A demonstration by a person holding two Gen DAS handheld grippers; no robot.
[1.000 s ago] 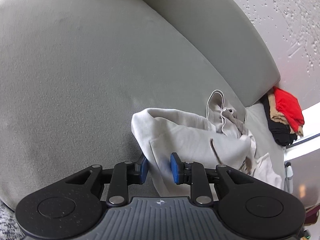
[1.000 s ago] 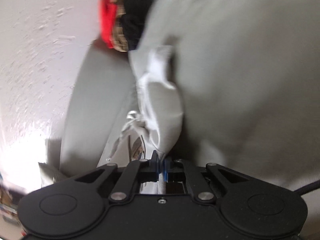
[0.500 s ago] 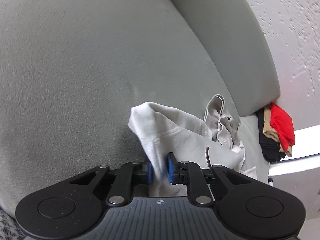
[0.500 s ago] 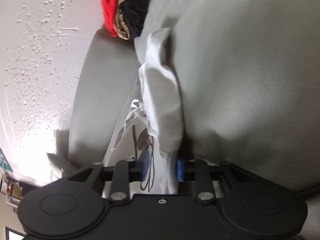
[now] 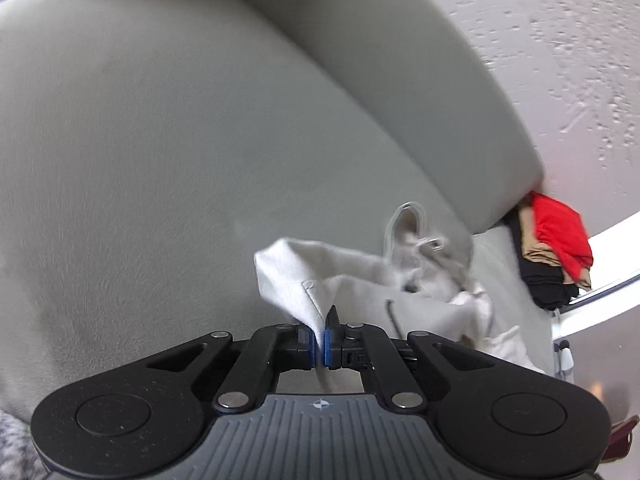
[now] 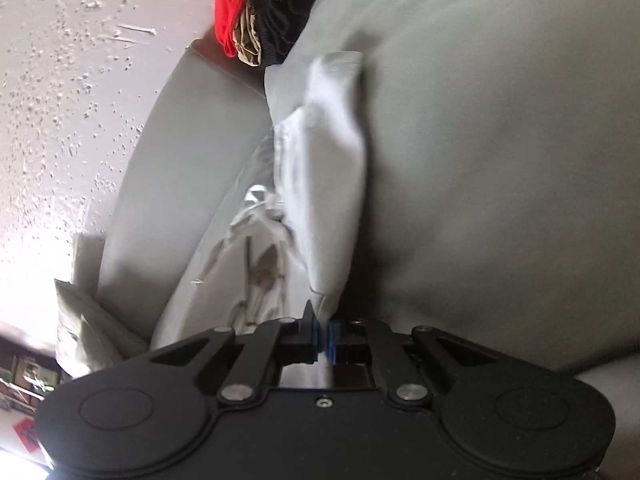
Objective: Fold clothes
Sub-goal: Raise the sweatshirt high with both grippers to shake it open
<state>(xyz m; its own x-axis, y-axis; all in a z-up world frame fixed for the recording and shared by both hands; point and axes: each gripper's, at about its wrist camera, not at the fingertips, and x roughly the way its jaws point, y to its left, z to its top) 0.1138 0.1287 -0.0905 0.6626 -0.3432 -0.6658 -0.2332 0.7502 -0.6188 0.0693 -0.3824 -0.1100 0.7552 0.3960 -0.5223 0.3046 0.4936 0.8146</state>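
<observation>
A grey sofa seat cushion (image 5: pixel 160 152) carries a crumpled pale grey hoodie (image 5: pixel 360 280); a stack of red, tan and black clothes (image 5: pixel 556 256) sits at its far end.

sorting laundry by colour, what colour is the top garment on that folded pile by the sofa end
Bright red, lying over tan and black pieces; clearest in the left wrist view.

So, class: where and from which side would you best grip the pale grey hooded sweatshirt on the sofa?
Grip the pale grey hooded sweatshirt at its thin outer edges, from the front of the grey sofa seat. The middle is bunched; the edges stand free. The left gripper and right gripper each pinch one.
</observation>
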